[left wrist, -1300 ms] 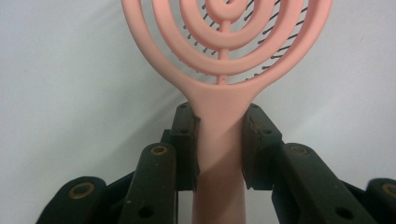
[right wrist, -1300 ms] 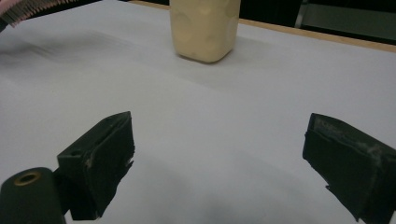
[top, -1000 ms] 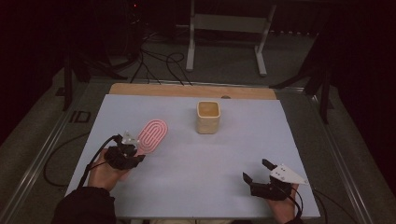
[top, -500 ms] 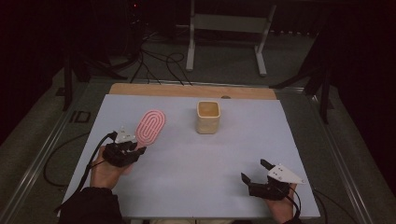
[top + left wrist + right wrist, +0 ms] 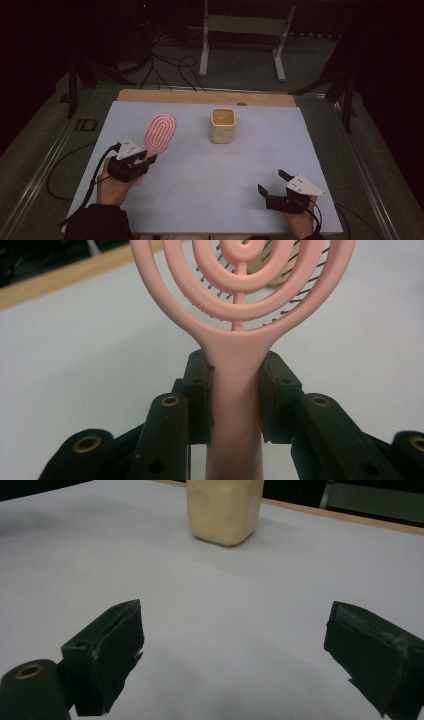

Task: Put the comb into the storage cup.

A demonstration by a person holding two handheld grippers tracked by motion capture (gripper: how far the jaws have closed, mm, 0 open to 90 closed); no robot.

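A pink hairbrush (image 5: 159, 132) with an oval ringed head is lifted above the white table top (image 5: 210, 170) at the left. My left gripper (image 5: 145, 161) is shut on its handle (image 5: 235, 405), with one pad pressing on each side. Its dark bristles face away in the left gripper view. A cream square cup (image 5: 222, 125) stands upright behind the middle of the table, and it appears ahead of the right gripper as the cup (image 5: 224, 510). My right gripper (image 5: 272, 184) rests near the front right edge, its jaws wide apart with nothing between them (image 5: 235, 645).
A wooden strip (image 5: 205, 97) runs along the table's far edge. Beyond it stand a white metal stand (image 5: 242, 35) and loose cables (image 5: 165, 67) on the dark floor. A cable (image 5: 75, 175) trails off the left side of the table from my left gripper.
The left gripper has raised the pink hairbrush and turned its head more upright and away from me. The right gripper has stayed where it was.
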